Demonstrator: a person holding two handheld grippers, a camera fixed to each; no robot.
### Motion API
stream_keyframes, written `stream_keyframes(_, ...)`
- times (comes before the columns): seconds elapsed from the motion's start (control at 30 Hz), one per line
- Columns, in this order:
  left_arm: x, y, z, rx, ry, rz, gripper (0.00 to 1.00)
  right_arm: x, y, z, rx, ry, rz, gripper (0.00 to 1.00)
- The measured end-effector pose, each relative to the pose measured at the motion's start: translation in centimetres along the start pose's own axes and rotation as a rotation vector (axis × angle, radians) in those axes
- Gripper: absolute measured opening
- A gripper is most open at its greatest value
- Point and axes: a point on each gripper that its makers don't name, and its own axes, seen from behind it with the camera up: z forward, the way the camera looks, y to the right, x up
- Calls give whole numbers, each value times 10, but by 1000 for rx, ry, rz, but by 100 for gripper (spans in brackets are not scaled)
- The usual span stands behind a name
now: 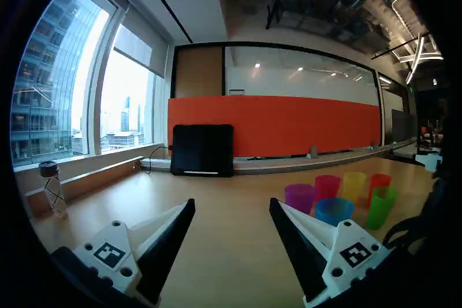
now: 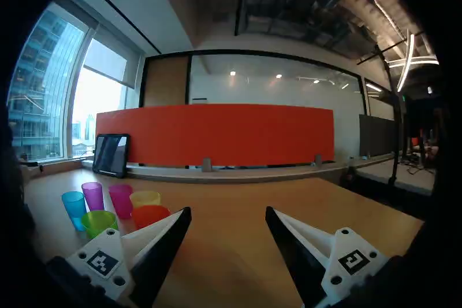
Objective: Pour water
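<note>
Since the bottle point(image 1: 53, 189) stands upright far off to the left in the left gripper view, over by the window ledge point(image 1: 98, 174) at the edge of the desk point(image 1: 173, 186), the next move pretty much hangs on sides. The left gripper point(image 1: 231, 201) has its jaws spread wide with nothing between them, and the bottle sits well apart from it, out on its left side. The bunch of coloured cups point(image 1: 334, 208) sits on the other side, just off to its right. From the right gripper point(image 2: 228, 210), also spread and empty, those same cups lie to the left, so they're basically between the two grippers, with the bottle out beyond the left one. Going by that, the left gripper looks like the natural one to fetch the bottle: its long axis runs straight up, so a sideways pinch around the body should fit, then a swing right towards a cup. No telling whether there's actually water in it, it's too small and glassy to read. The cups are packed close together, so tipping into just one could get messy
</note>
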Motion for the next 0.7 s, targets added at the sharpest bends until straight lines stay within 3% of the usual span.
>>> stream_keyframes(0.7,1,-1,0,1,-2,0,96,1,-1,1,2,-1,-2,100)
